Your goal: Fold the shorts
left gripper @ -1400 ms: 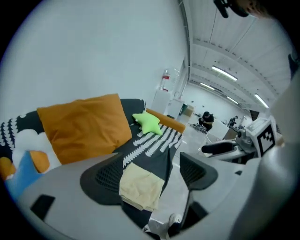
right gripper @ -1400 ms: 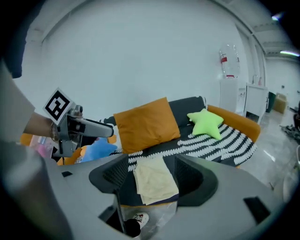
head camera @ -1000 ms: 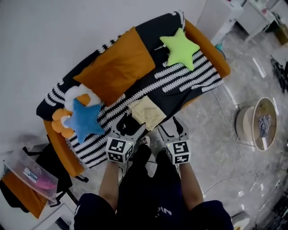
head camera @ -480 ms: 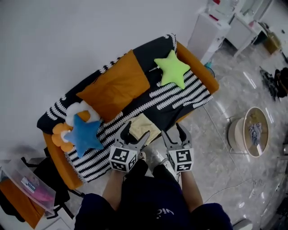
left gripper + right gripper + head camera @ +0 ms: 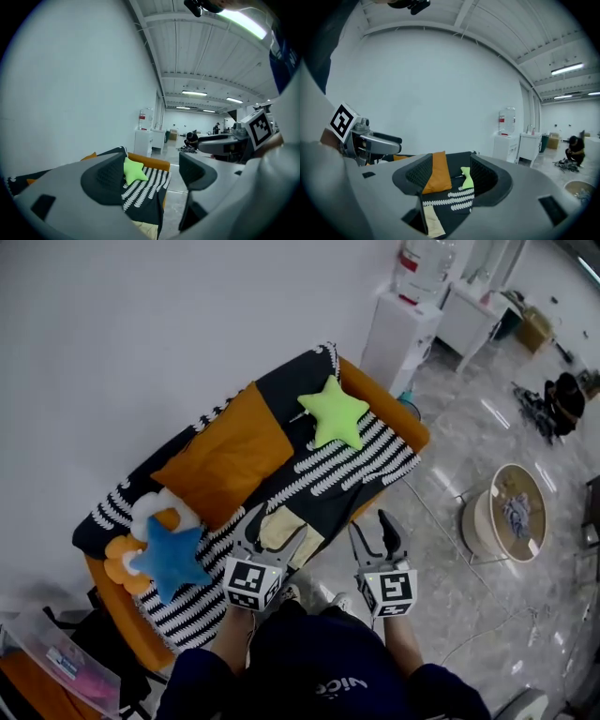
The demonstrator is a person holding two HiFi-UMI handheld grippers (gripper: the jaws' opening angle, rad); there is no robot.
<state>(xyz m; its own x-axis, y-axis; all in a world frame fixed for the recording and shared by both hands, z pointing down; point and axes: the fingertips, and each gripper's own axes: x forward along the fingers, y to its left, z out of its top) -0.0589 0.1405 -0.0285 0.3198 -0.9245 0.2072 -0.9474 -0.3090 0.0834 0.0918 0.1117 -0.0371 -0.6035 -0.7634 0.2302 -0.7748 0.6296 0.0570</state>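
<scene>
Pale-yellow shorts (image 5: 281,521) lie folded flat on the striped blanket (image 5: 366,460), at the front edge of the sofa (image 5: 412,432). They sit between the blue star (image 5: 169,559) and the green star (image 5: 330,413). The left gripper (image 5: 275,532) hangs above the shorts, jaws wide apart and empty. The right gripper (image 5: 372,529) is beside it over the floor. Its jaws have just been closing a little but stand apart, with nothing between them.
</scene>
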